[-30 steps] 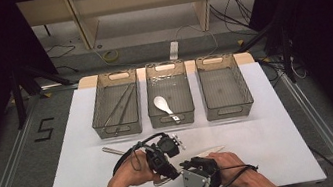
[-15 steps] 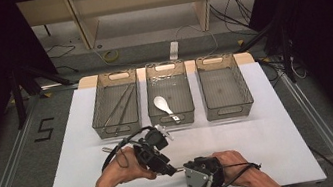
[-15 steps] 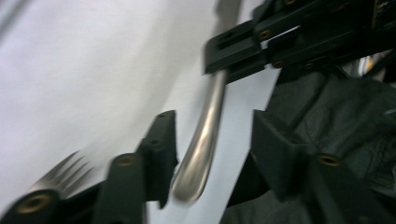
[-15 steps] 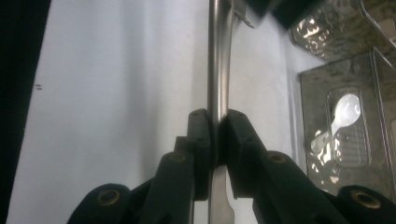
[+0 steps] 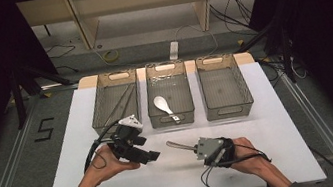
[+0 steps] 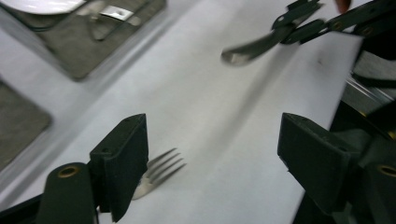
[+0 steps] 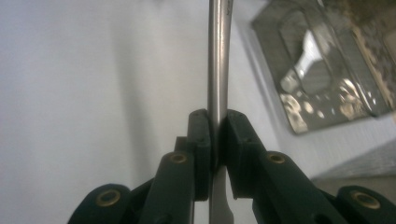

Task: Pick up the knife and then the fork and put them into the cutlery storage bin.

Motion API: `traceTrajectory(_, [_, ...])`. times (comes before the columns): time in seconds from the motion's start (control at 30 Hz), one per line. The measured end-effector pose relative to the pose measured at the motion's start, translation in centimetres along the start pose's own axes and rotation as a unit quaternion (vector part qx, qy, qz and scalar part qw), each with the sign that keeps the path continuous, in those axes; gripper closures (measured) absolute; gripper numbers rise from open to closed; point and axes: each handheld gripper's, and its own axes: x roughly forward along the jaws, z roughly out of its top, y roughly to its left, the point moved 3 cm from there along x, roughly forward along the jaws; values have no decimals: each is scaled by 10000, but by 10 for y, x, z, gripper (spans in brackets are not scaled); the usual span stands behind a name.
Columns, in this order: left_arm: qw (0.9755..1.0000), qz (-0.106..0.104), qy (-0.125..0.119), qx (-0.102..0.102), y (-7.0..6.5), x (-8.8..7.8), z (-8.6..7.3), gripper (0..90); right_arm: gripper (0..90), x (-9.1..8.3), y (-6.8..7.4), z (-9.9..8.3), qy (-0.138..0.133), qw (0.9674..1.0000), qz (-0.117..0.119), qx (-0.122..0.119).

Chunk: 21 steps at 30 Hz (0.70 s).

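Observation:
My right gripper (image 5: 194, 147) is shut on a metal utensil (image 5: 178, 146), whose rounded end sticks out to the left above the white table. In the right gripper view the pads (image 7: 201, 140) clamp its shaft (image 7: 218, 56). My left gripper (image 5: 153, 155) sits to the left of it, pointing right. Its jaws have just been opening and now stand wide with nothing between them (image 6: 215, 144). A fork (image 6: 159, 170) lies on the table just behind its left jaw. The left gripper view also shows the right gripper (image 6: 299, 23) holding the utensil (image 6: 247, 49).
Three clear bins stand in a row at the back of the white table (image 5: 270, 122). The left bin (image 5: 100, 116) holds thin sticks, the middle bin (image 5: 154, 120) a white spoon (image 5: 162, 105), and the right bin (image 5: 224, 89) shows nothing inside.
The left gripper's jaws have opened and it has drawn back to the left, away from the right gripper. The right gripper has moved up the table with the utensil.

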Motion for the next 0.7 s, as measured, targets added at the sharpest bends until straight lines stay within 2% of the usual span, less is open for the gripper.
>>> traceTrajectory(0.1, [9994,189,-287,-85,7,-1,-5,219,819,-3,-15,-6,-30,9991,-36,416])
traceTrajectory(0.2, [9974,383,-555,-238,14,-2,-10,211,819,-8,-31,-11,-17,9970,-88,772])
traceTrajectory(0.33, [9941,617,-781,-422,20,-3,-18,199,819,-14,-55,-18,-70,9912,-213,1304])
traceTrajectory(0.37, [9938,614,-805,-452,20,-3,-20,194,819,-16,-61,-19,-104,9890,-199,1459])
traceTrajectory(0.43, [9929,624,-883,-492,21,-4,-24,186,819,-19,-75,-21,-189,9826,-198,1836])
traceTrajectory(0.53, [9920,698,-923,-509,22,-5,-29,178,819,-22,-95,-22,-262,9732,-150,2278])
traceTrajectory(0.67, [9908,795,-945,-545,25,-6,-35,170,819,-22,-122,-23,-272,9623,-203,2697])
traceTrajectory(0.7, [9899,829,-991,-583,26,-6,-35,168,819,-22,-129,-23,-288,9597,-209,2787])
